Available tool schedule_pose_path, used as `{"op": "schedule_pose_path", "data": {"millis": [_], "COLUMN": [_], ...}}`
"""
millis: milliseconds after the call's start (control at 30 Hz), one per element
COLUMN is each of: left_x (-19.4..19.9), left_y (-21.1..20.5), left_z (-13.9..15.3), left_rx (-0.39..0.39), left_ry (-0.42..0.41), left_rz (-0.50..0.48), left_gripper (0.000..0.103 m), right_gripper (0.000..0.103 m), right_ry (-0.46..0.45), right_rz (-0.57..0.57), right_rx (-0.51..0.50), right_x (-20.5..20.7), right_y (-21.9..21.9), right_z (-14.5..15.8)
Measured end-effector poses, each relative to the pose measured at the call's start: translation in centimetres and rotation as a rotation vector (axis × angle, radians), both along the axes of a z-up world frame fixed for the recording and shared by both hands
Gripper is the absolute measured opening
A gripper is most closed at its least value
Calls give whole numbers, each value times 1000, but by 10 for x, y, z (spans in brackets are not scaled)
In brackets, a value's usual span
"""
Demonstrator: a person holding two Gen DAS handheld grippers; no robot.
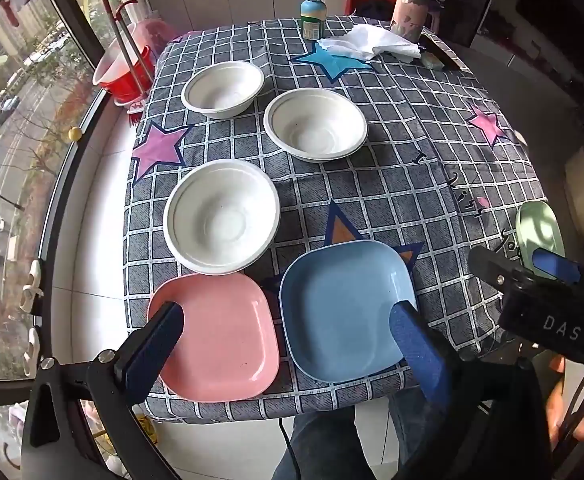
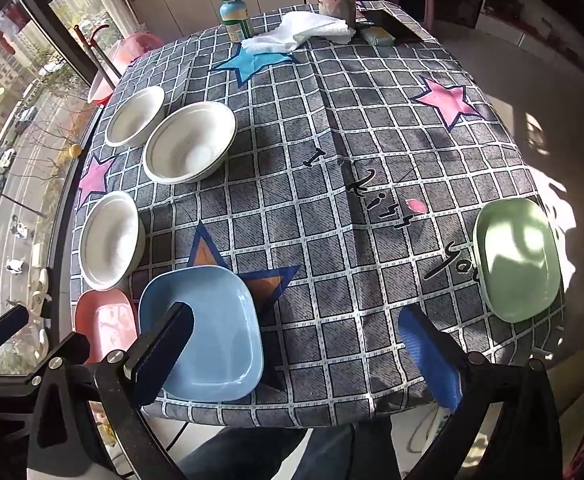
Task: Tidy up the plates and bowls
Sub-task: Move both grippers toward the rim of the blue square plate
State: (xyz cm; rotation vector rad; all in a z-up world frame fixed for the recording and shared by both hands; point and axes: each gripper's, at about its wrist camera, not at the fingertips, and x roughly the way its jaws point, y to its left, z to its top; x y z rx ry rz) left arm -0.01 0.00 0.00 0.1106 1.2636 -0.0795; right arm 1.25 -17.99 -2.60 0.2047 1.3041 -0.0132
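Three white bowls stand on the checked tablecloth: a near one (image 1: 222,216), a middle one (image 1: 315,124) and a far one (image 1: 223,89). A pink plate (image 1: 216,336) and a blue plate (image 1: 347,308) lie at the near edge. A green plate (image 2: 517,260) lies at the right edge. My left gripper (image 1: 288,320) is open and empty, above the pink and blue plates. My right gripper (image 2: 295,328) is open and empty, above the near edge between the blue plate (image 2: 204,332) and the green plate. The right gripper also shows in the left wrist view (image 1: 523,264).
At the table's far end stand a green-capped bottle (image 1: 313,14), a pink flask (image 1: 409,4), a white cloth (image 1: 367,44) and a dark flat item (image 2: 391,26). A red bucket (image 1: 128,72) stands on the sill left of the table. The window runs along the left.
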Motion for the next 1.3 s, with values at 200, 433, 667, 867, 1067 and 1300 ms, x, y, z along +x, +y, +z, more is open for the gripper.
{"op": "schedule_pose_path", "data": {"millis": [200, 433, 667, 867, 1067, 1300], "left_x": [0, -2, -3, -2, -1, 0], "left_y": [1, -2, 0, 1, -1, 1], "left_z": [0, 0, -2, -3, -3, -4], "left_rx": [17, 25, 22, 28, 25, 19], "left_ry": [-2, -17, 11, 20, 41, 78], "left_rz": [-22, -33, -19, -18, -20, -11], "left_gripper": [103, 103, 103, 103, 103, 103], "right_gripper": [103, 103, 103, 103, 103, 103], "right_ry": [12, 24, 32, -3, 41, 61], "right_rz": [-3, -21, -3, 8, 4, 6], "right_rx": [23, 48, 50, 48, 42, 23], "right_x": [-6, -2, -3, -9, -3, 0], "right_y": [7, 5, 7, 8, 9, 10], "right_z": [-5, -5, -10, -12, -13, -14]}}
